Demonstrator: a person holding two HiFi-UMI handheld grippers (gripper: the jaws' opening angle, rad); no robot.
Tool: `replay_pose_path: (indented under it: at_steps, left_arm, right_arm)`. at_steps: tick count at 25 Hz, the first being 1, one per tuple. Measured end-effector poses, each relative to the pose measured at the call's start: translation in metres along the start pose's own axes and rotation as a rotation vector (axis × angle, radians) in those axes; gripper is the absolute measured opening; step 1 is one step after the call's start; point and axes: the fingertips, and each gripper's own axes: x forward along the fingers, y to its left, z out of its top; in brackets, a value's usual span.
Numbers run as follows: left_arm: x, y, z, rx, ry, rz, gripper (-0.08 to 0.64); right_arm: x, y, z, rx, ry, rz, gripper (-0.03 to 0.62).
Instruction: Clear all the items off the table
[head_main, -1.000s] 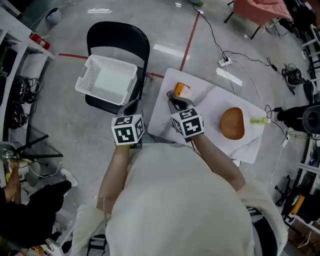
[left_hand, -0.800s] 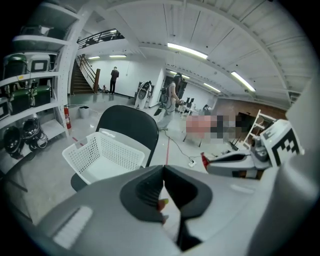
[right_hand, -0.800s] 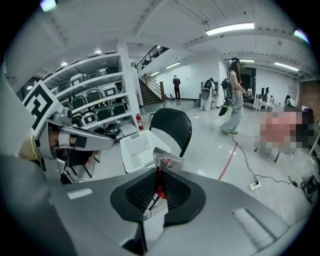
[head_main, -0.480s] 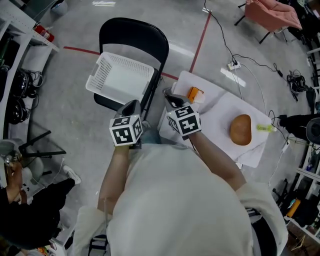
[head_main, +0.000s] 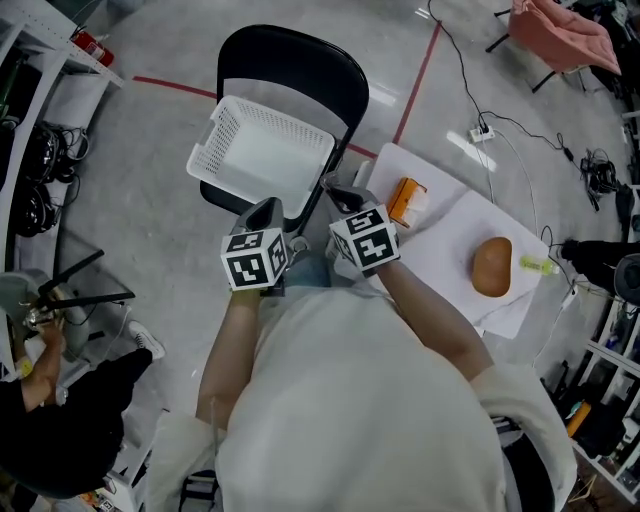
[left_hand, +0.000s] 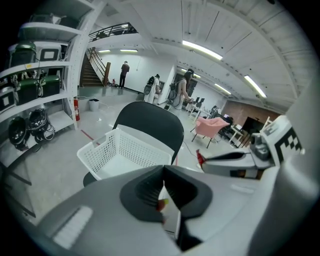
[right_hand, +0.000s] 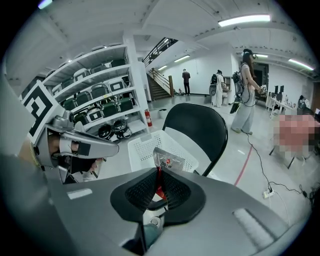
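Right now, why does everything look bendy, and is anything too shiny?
Left gripper view: the fisheye lens curves the ceiling lights, and the corners go black. Right gripper view: the shelves bend too. Head view: straighter, softly lit, no harsh glare.

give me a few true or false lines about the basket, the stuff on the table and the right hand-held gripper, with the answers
1. The white basket sits on the seat of the black chair. True.
2. The right hand-held gripper is open with nothing in it. False: its jaws are shut on a small silver and red packet.
3. The brown round item lies in the basket. False: it rests on the table, away from the basket.
4. An orange box lies on the table, nearer the basket than the brown round item is. True.
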Motion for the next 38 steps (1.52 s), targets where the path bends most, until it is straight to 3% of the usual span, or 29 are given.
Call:
replay_pose_path:
  at_steps: [11, 38]
  left_arm:
    - [0.018, 0.041, -0.001, -0.052, 0.034, 0.029, 0.009]
    - [0.072, 0.108, -0.024, -0.162, 0.105, 0.088, 0.009]
  right_arm:
    - [0.051, 0.019, 0.015, -0.033, 0.057, 0.037, 0.025]
    - [0.159, 0.022, -0.008, -0.004, 0.204, 0.059, 0.025]
